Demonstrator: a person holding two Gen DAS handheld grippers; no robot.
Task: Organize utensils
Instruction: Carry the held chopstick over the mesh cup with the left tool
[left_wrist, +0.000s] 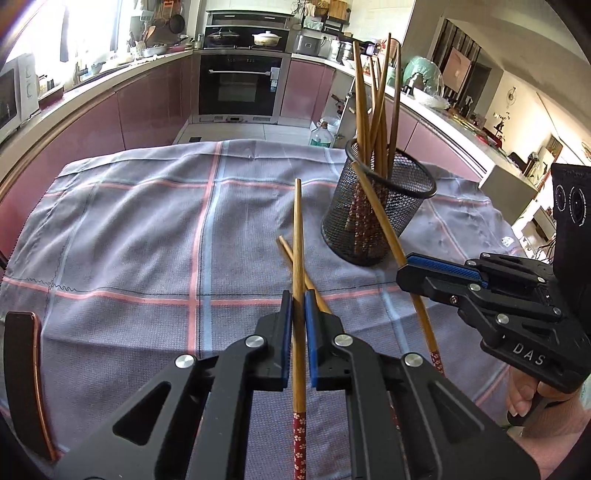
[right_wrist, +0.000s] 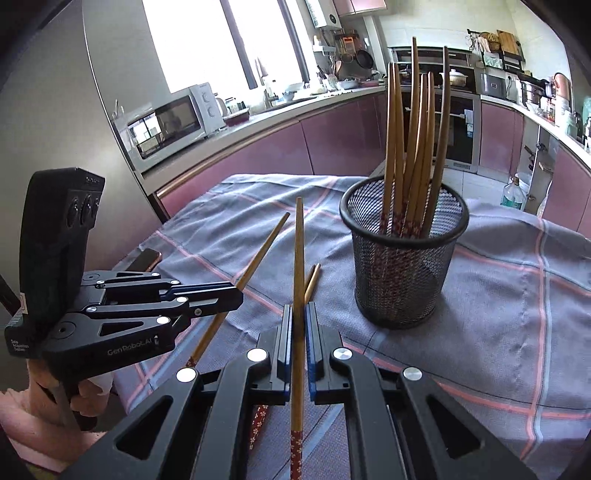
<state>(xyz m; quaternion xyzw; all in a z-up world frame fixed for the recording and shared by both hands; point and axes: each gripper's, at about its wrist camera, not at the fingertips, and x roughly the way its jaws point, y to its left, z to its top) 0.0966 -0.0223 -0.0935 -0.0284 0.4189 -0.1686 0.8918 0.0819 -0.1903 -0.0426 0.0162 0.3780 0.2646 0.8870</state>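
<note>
Step in hand: loading loose chopsticks into the black wire-mesh cylindrical holder (right_wrist: 404, 254), which stands on the bench covered by a grey cloth with pink and blue check lines (left_wrist: 147, 240).

The left gripper (left_wrist: 298, 314) has its jaws closed on one tan bamboo chopstick with a red floral end (left_wrist: 298, 258), tip pointing forward, left of the holder. The right gripper (right_wrist: 298, 325) has its jaws closed on a second bamboo chopstick (right_wrist: 298, 258), its tip near the holder's rim. A third chopstick (left_wrist: 286, 248) lies on the cloth near the holder.

Both grippers are held level, just above the bench, in front of the holder.

Next move, as judged: lift each chopstick, tilt it upright over the rim, then release among the chopsticks already standing inside (right_wrist: 413, 147).
</note>
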